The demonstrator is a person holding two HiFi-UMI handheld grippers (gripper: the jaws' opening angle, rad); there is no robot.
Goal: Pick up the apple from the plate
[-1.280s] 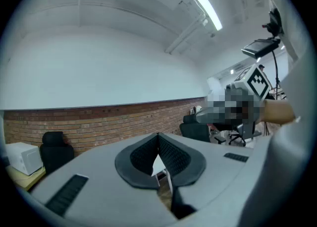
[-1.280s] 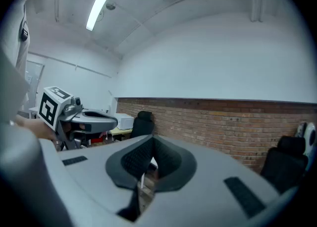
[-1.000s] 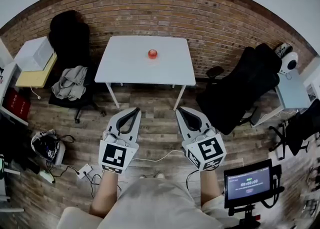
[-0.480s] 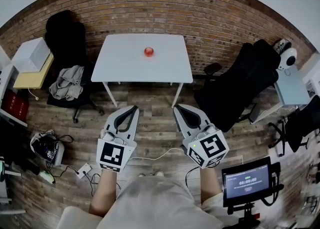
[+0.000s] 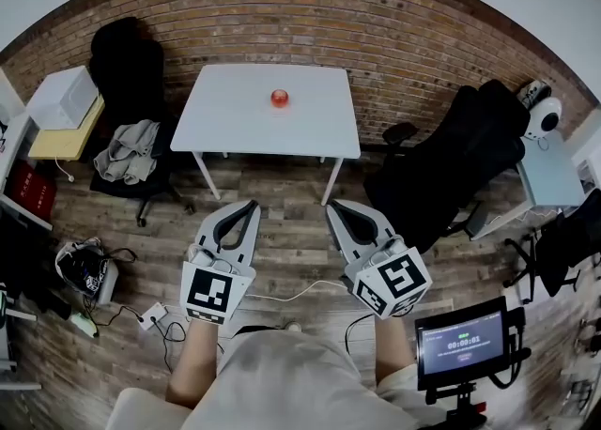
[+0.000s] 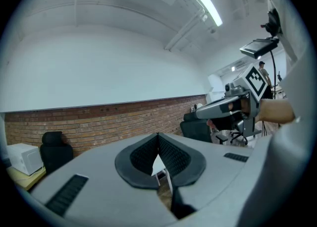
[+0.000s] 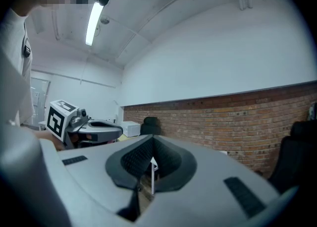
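Where the smooth table (image 5: 235,128) lies, a round apple (image 5: 280,98) sits.

Left hand-held gripper (image 6: 158,137), jaws together; brick wall (image 6: 99,119), perhaps table (image 6: 158,164) beyond.

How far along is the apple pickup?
Nothing looks done: the apple sits on the white table, well apart from both grippers. In hand: the left gripper and right gripper are shut and empty, over the floor short of the table. Left: approach, open a gripper, grasp and lift.
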